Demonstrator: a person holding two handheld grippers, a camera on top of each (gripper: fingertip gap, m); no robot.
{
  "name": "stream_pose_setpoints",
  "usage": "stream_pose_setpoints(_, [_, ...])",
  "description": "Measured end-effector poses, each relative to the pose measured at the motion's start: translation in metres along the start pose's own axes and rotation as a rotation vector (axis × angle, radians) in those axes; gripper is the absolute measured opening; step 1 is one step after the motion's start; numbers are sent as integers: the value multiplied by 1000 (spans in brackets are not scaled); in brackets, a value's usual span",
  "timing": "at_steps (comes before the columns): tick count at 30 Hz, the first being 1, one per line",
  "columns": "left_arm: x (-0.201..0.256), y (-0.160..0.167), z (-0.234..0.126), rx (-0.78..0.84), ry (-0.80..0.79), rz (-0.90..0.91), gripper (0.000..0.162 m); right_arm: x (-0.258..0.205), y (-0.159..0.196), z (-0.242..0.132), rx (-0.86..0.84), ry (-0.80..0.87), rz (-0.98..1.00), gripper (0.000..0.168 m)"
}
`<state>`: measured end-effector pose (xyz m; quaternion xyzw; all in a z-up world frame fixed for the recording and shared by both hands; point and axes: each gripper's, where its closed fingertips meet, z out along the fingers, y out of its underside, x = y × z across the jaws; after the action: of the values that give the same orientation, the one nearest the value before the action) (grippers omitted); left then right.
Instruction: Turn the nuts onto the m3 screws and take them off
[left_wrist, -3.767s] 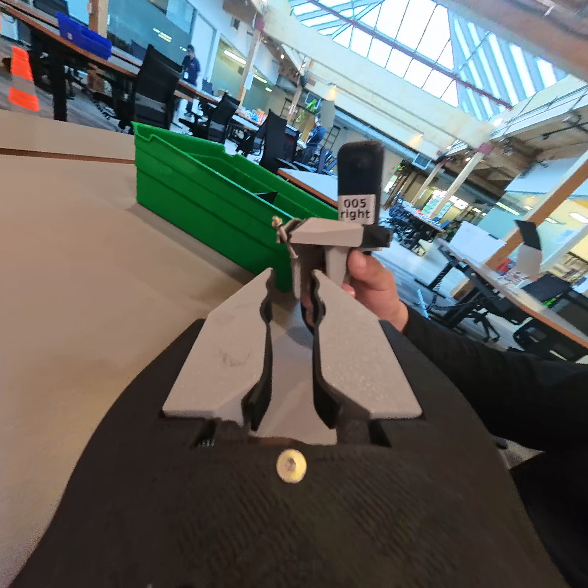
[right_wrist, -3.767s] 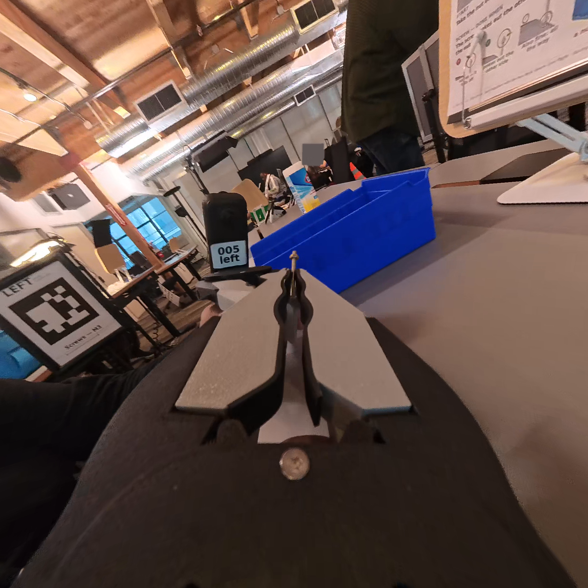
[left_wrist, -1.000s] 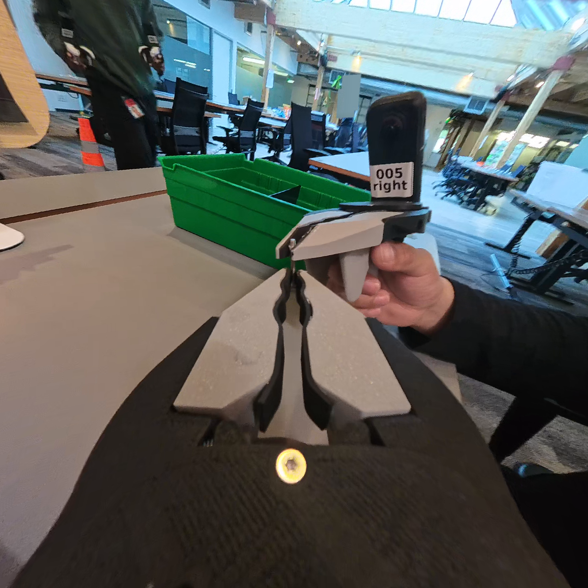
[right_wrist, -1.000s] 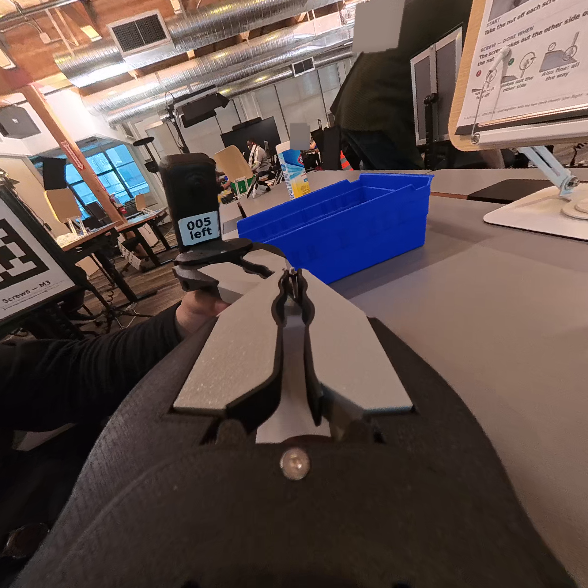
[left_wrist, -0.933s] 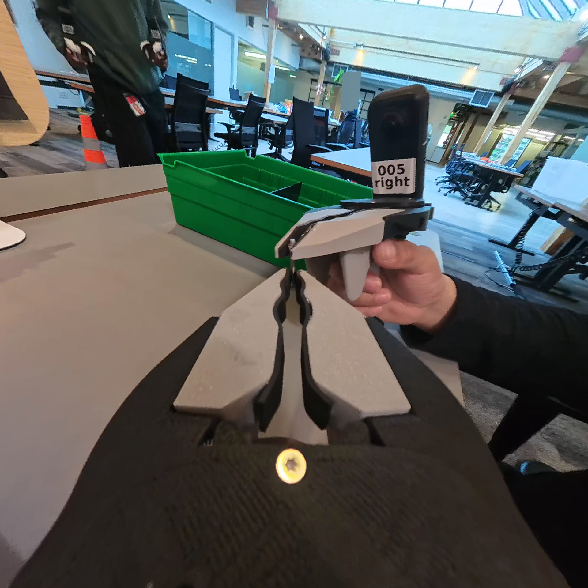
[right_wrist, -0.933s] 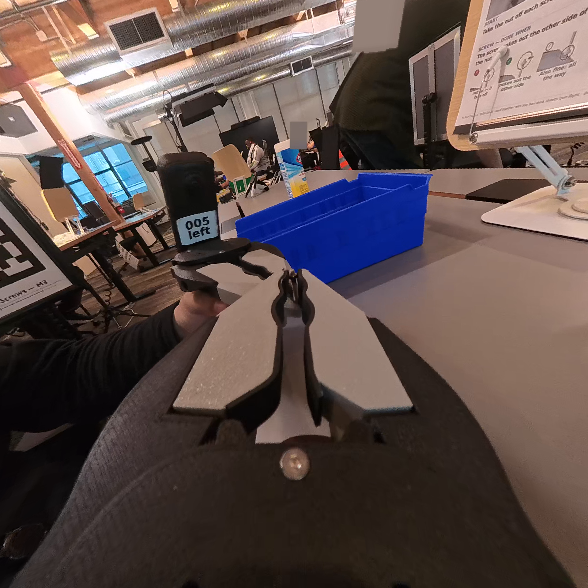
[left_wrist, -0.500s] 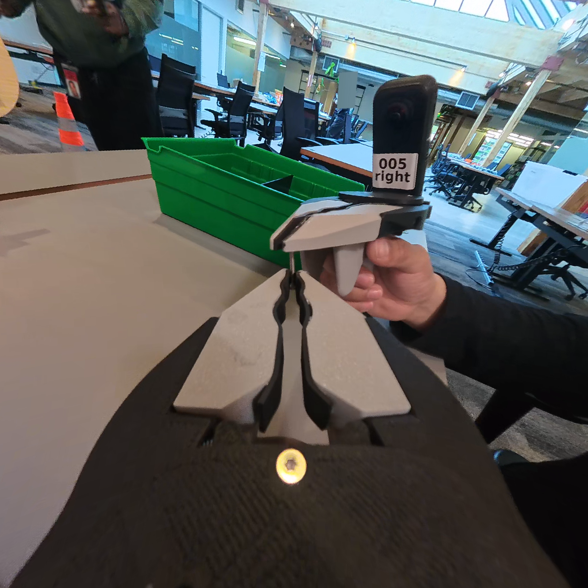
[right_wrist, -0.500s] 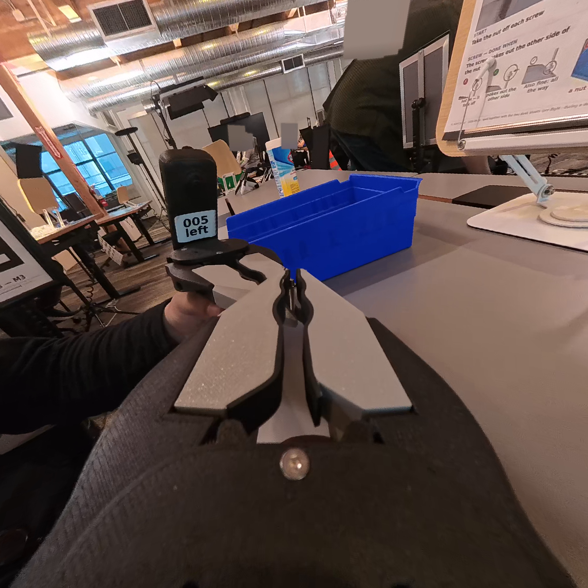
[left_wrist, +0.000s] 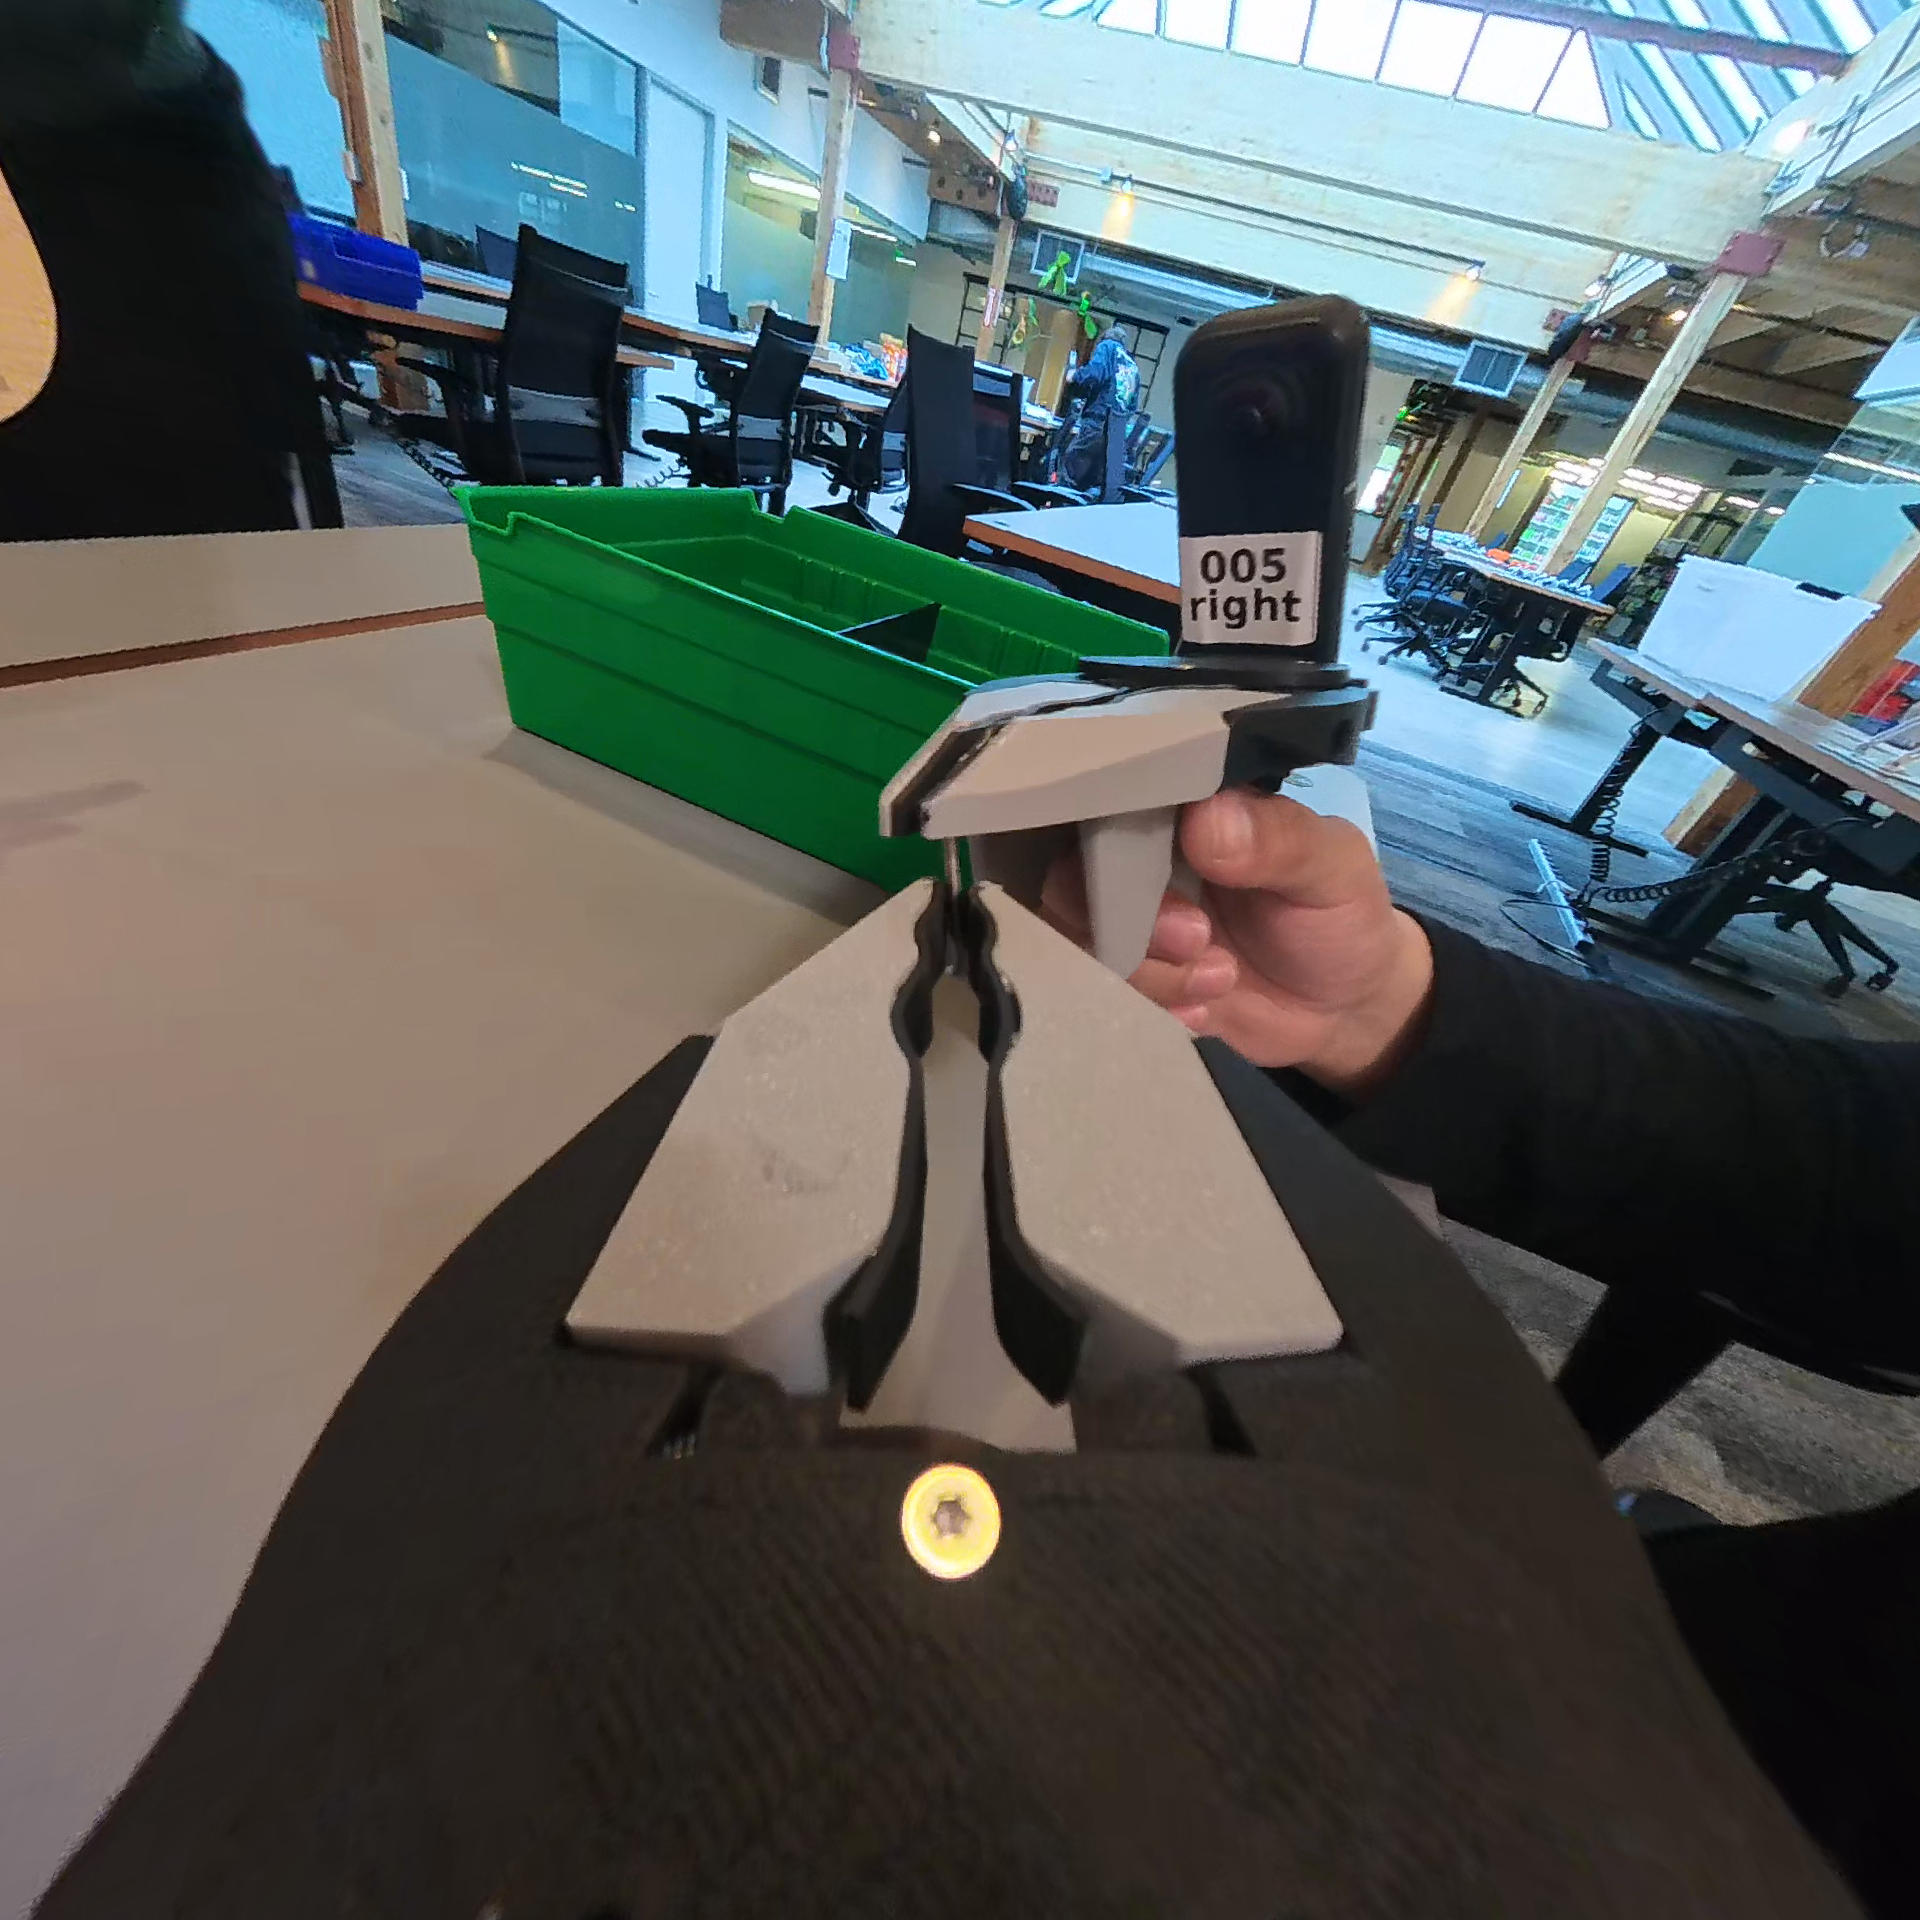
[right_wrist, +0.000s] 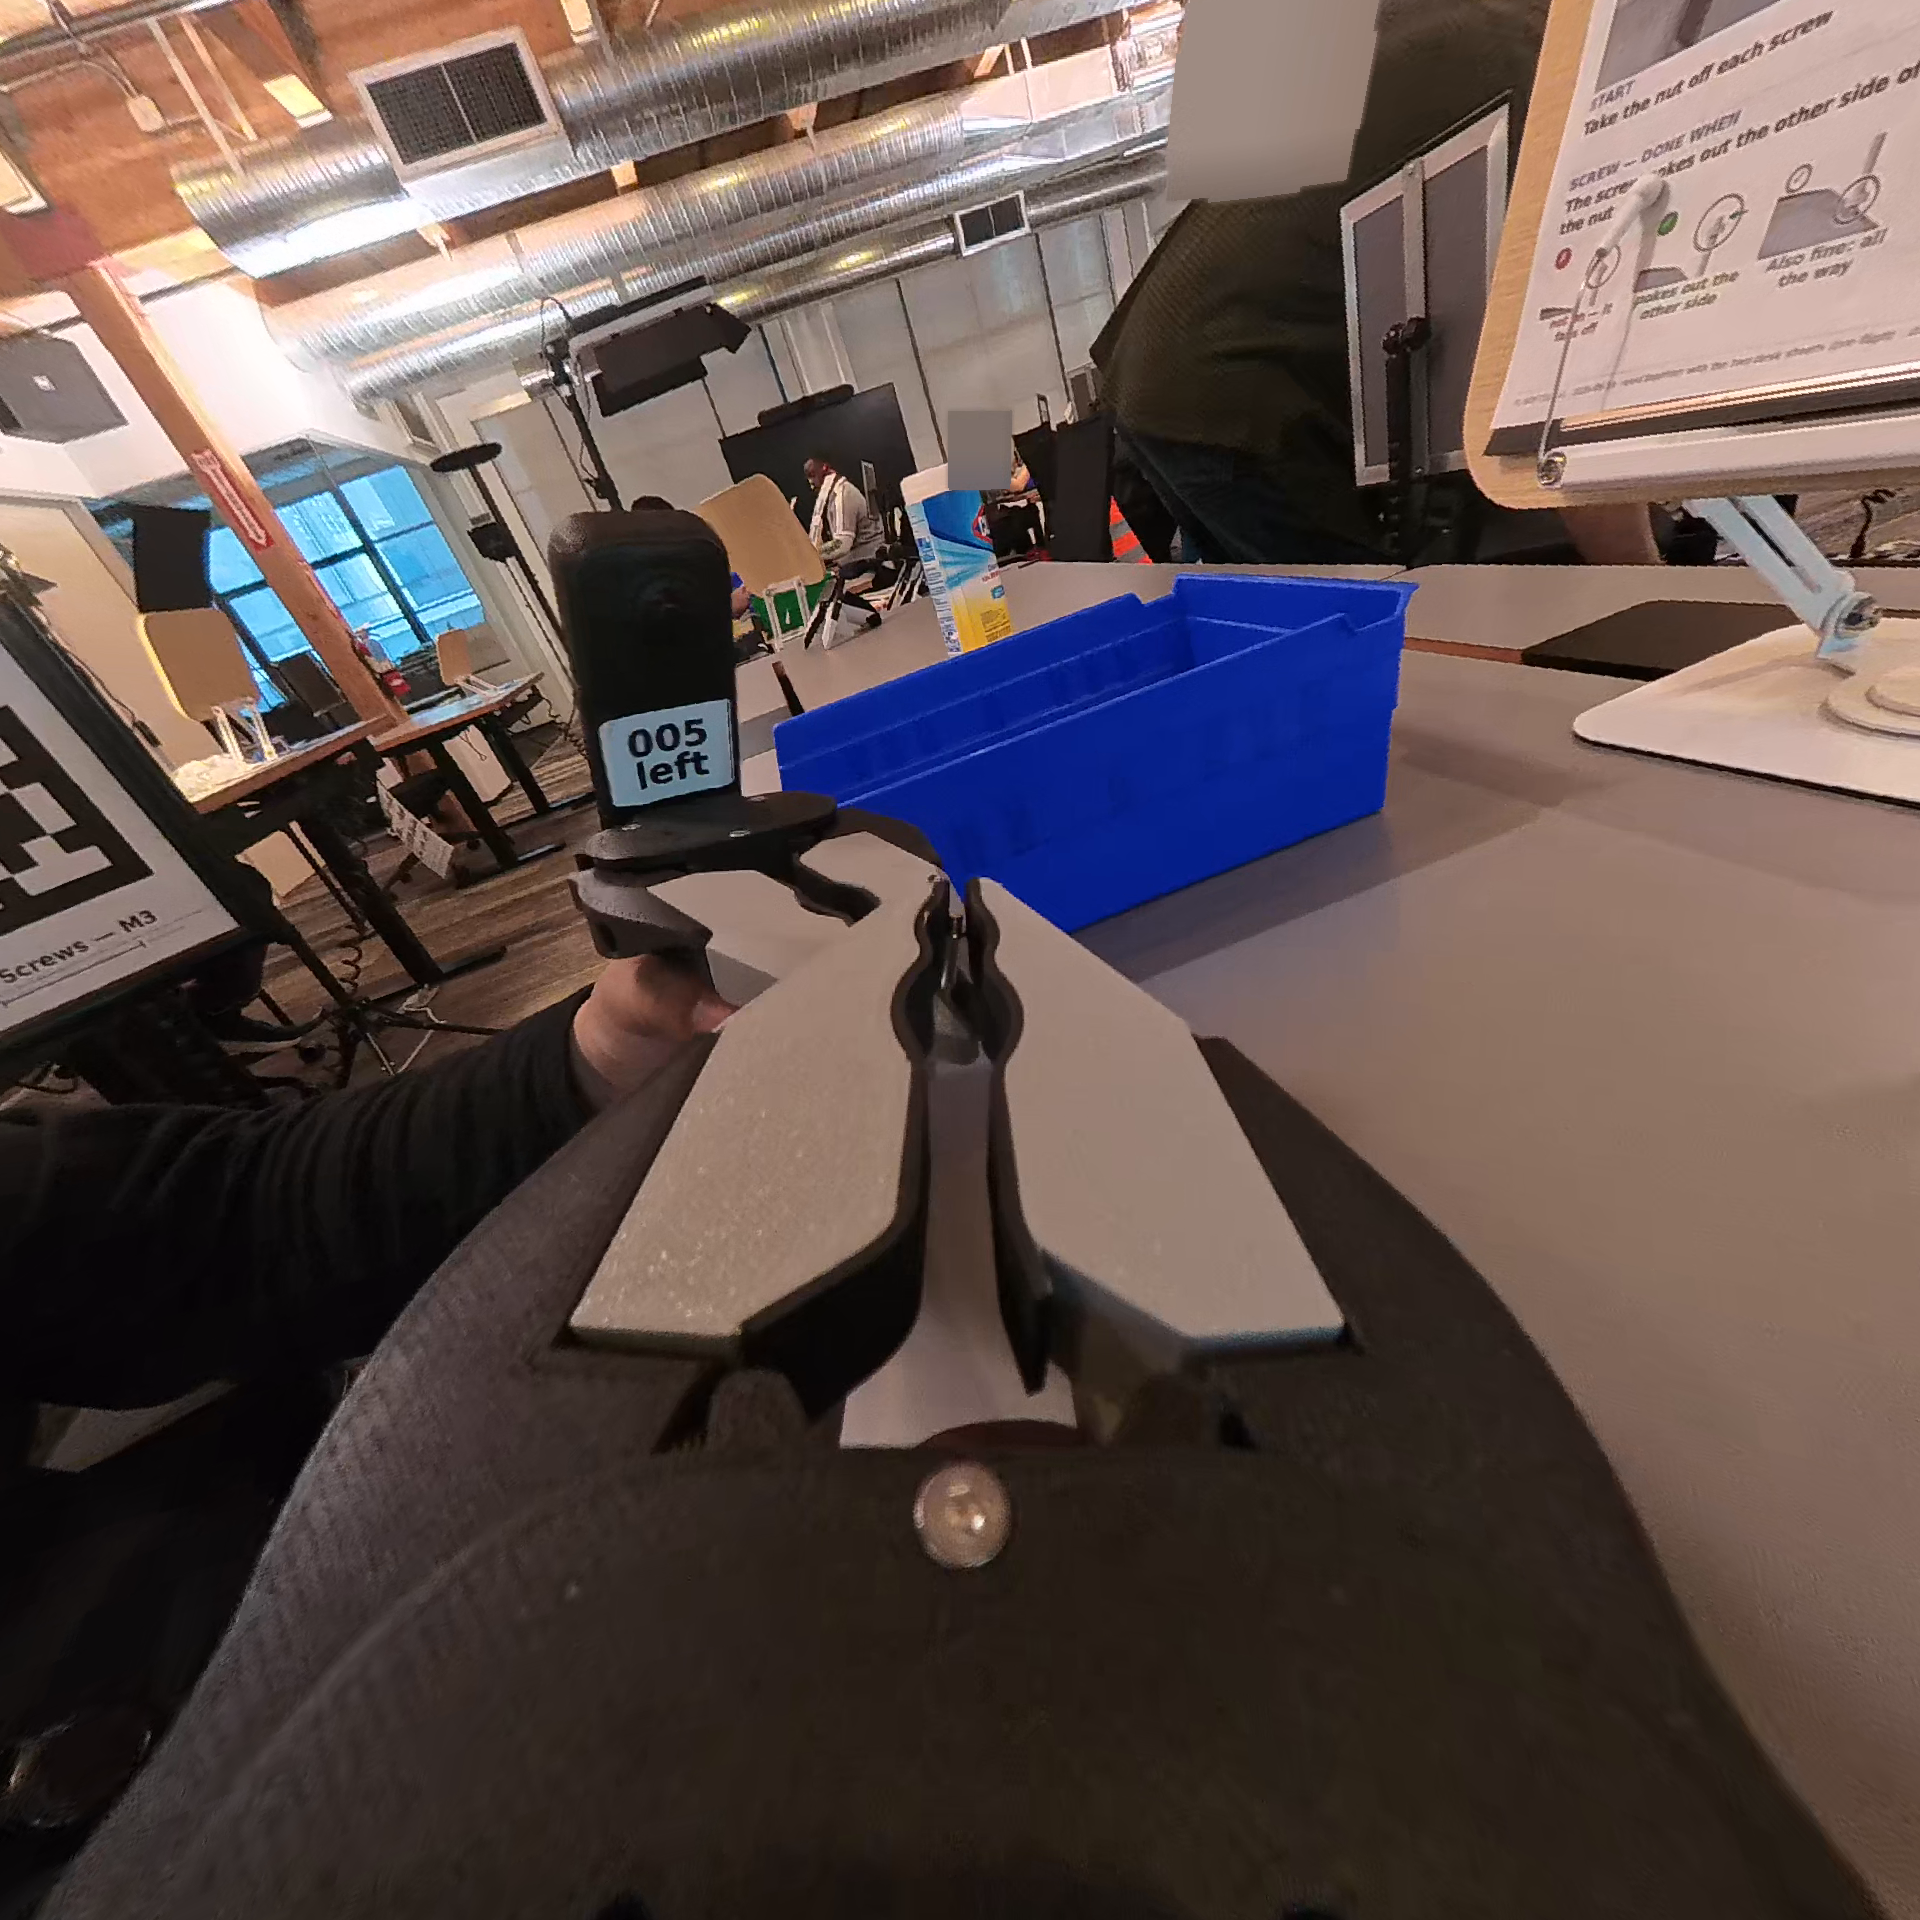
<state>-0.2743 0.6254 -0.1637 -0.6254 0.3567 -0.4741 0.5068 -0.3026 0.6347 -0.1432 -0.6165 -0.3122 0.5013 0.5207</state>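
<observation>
In the left wrist view my left gripper (left_wrist: 954, 920) is shut on a thin metal M3 screw (left_wrist: 952, 883) that stands up from its tips. My right gripper (left_wrist: 906, 821), held in a hand, meets the screw's upper end from the right. In the right wrist view my right gripper (right_wrist: 951, 920) is shut on a small dark piece (right_wrist: 948, 951), apparently the nut, at the screw's end. The left gripper (right_wrist: 914, 894) sits just behind it, tip to tip. Both are held above the grey table (left_wrist: 260, 987).
A green bin (left_wrist: 727, 665) stands on the table behind the grippers in the left wrist view. A blue bin (right_wrist: 1122, 748) stands behind them in the right wrist view, with a white stand base (right_wrist: 1756, 717) and an instruction board (right_wrist: 1714, 208) at right. A person stands behind the table (right_wrist: 1236, 364).
Both grippers stay shut and tip to tip, with only small shifts of the views. The person standing behind the green bin has moved off to the left.
</observation>
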Motion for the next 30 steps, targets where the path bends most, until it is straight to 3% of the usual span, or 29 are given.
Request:
stream_pose_setpoints(16, [-3,2,0,-26,-45,70,0,-1,1,1,-9,9,-22,0])
stream_pose_setpoints(21, [-20,1,-4,-18,-128,41,0,8,-7,-4,39,50,-4,14])
stream_pose_setpoints(30, [-29,3,-5,-37,-205,93,0,3,8,6,-36,57,-64,17])
